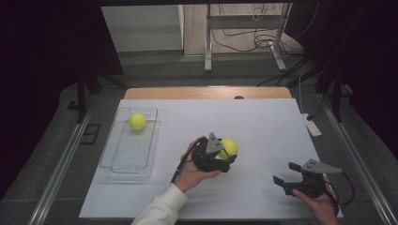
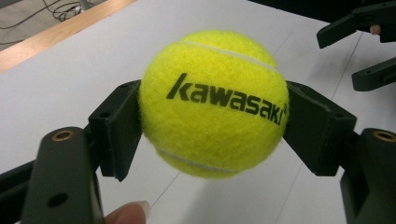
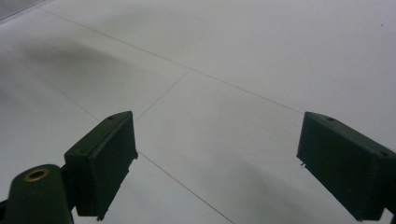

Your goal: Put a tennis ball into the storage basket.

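Note:
A yellow tennis ball (image 2: 212, 103) marked "kawasaki" sits between the two black pads of my left gripper (image 2: 212, 121), which is shut on it. From above, that ball (image 1: 229, 147) and my left gripper (image 1: 224, 155) are near the middle of the white table, held a little above it. A second yellow ball (image 1: 137, 121) lies at the far end of a clear plastic tray (image 1: 129, 164) on the left. My right gripper (image 1: 284, 173) stands open near the front right, with bare tabletop between its jaws (image 3: 215, 163).
The white table sheet (image 1: 263, 122) has a wooden edge (image 1: 206, 92) at the back. A small white object (image 1: 313, 127) lies at the right edge. Metal frame legs and cables stand on the floor beyond. My right gripper's jaws also appear at the left gripper view's top right.

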Motion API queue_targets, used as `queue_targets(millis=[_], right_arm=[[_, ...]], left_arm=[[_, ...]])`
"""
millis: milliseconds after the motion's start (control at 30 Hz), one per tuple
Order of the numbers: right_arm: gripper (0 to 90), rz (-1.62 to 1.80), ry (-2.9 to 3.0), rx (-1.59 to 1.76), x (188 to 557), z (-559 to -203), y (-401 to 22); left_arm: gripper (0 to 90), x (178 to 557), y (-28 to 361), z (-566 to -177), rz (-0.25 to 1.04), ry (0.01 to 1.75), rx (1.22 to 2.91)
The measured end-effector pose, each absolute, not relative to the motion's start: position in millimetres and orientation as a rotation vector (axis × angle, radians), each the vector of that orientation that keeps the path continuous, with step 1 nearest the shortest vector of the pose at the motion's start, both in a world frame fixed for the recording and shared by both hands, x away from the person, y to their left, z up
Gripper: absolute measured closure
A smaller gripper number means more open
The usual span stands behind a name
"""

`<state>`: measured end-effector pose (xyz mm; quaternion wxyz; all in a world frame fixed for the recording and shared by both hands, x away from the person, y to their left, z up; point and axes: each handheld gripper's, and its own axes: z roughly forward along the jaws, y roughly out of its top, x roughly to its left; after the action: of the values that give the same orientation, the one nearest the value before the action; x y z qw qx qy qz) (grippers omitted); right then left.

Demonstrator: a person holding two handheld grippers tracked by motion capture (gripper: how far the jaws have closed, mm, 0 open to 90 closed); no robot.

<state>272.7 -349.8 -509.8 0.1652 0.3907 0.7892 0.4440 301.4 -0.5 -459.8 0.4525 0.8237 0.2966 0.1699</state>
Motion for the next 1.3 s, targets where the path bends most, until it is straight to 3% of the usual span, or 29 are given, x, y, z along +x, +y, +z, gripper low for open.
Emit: queue_targets(millis=[1300], right_arm=[[11.9,1.265,2.238,1.122,271,-510,-350]], left_arm=[[26.3,300,53,-450,0.509,0.856,1.951]])
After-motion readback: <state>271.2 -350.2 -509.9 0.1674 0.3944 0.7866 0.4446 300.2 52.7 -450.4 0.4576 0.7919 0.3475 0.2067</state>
